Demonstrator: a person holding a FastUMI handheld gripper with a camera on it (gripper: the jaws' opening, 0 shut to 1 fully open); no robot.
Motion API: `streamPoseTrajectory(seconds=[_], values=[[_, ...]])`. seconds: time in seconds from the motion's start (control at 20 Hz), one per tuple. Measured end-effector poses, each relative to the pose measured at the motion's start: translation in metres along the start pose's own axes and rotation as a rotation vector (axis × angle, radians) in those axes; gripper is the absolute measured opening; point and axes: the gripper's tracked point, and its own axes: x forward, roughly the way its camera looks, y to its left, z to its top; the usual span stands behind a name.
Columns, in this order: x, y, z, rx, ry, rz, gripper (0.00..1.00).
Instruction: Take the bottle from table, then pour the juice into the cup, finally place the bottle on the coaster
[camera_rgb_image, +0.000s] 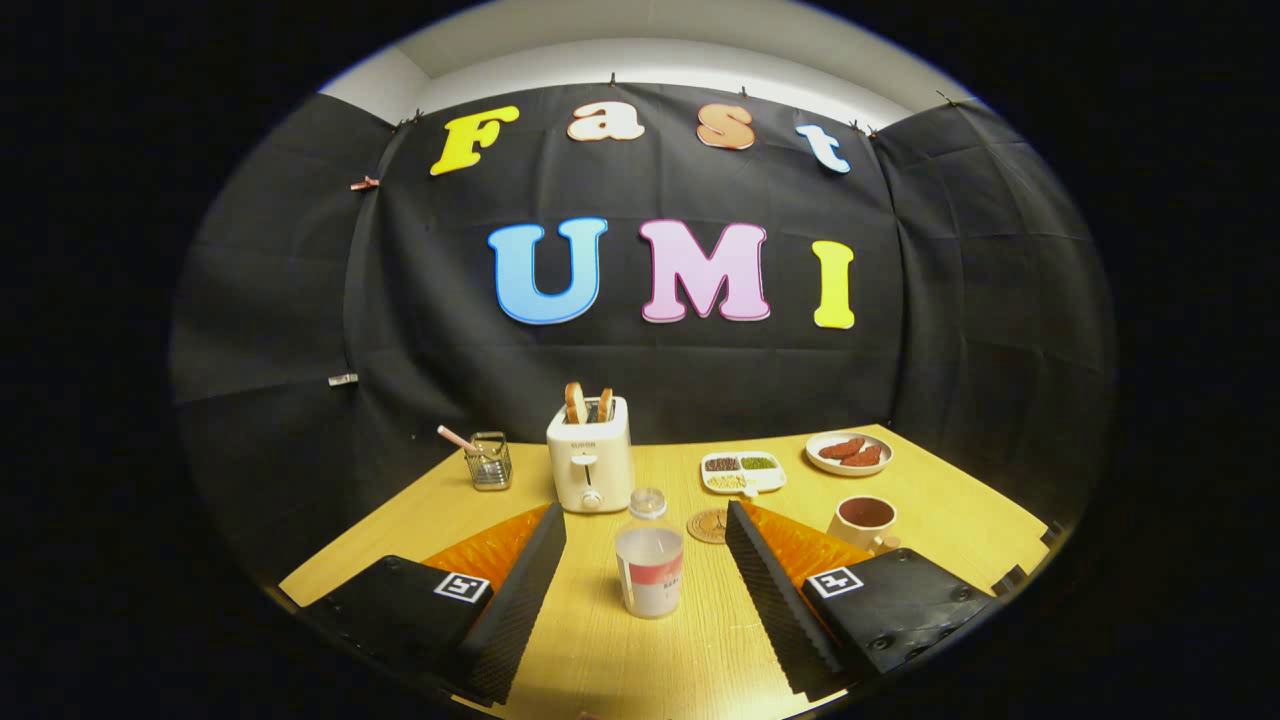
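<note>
A clear plastic bottle (650, 560) with pale juice and a red-and-white label stands upright on the wooden table (930, 500), in the gap between my two fingers. My gripper (645, 515) is open wide, and neither finger touches the bottle. A round brown coaster (708, 526) lies just beyond the bottle, close to the right finger's tip. A cream cup (865, 522) with a dark inside stands to the right of the coaster, beyond the right finger.
A white toaster (590, 465) with two bread slices stands behind the bottle. A wire holder (489, 460) with a pink stick sits to its left. A divided snack tray (743, 472) and a plate (849, 454) of reddish food lie at the back right.
</note>
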Motion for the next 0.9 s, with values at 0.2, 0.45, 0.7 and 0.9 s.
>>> streamPoseTrajectory(seconds=[0.2, 0.45, 0.7, 0.9], values=[[0.011, 0.001, -0.018, 0.015, 0.023, -0.010, 0.99], [0.029, 0.004, -0.037, -0.003, 0.035, -0.009, 0.99], [0.057, 0.009, -0.066, -0.062, 0.073, -0.005, 0.99], [0.075, 0.003, -0.088, -0.170, 0.119, -0.010, 0.97]])
